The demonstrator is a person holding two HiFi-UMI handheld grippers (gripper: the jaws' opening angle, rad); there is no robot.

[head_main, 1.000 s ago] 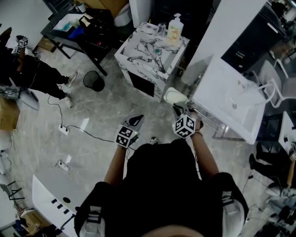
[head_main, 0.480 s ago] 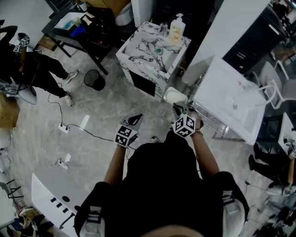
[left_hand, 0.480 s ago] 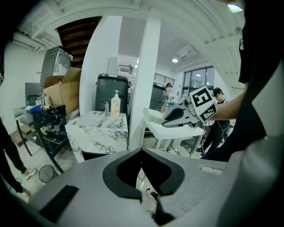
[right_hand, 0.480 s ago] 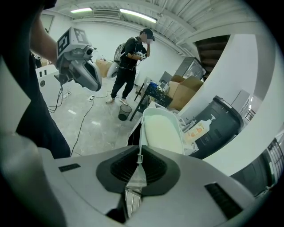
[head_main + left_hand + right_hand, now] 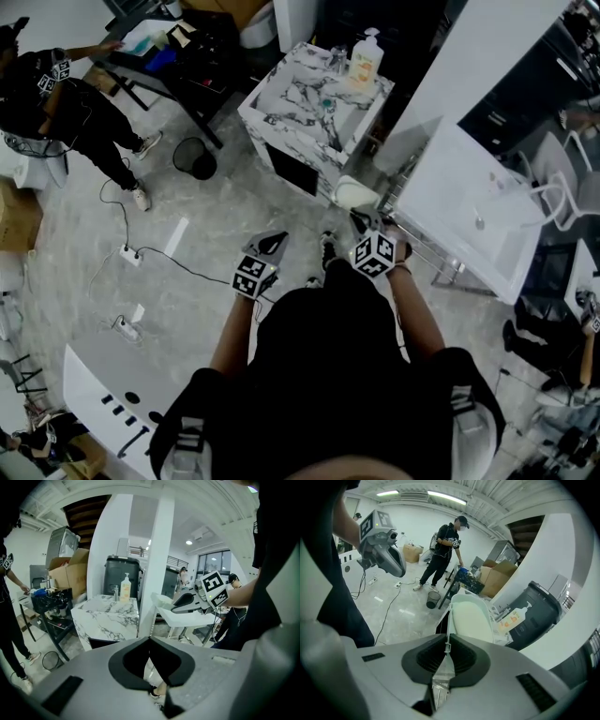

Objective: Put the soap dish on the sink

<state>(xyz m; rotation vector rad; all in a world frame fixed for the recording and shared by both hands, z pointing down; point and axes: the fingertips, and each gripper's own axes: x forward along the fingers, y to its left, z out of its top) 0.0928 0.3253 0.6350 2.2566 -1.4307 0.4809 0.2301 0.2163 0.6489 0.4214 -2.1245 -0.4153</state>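
Beside white sink (image 5: 448, 192) — right gripper (image 5: 447, 644) clamps soap dish (image 5: 472, 618), seemingly edgewise.

No readable text anywhere.

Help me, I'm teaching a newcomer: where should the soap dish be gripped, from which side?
Pinch the soap dish by its thin raised rim, coming from its near end, as the right gripper does: the dish is wide and shallow, so probably only its wall fits between the jaws.

Marble cabinet (image 5: 300, 94) w/ pump bottle (image 5: 367, 58), black bin (image 5: 194, 158), maybe power strip (image 5: 129, 255) on floor
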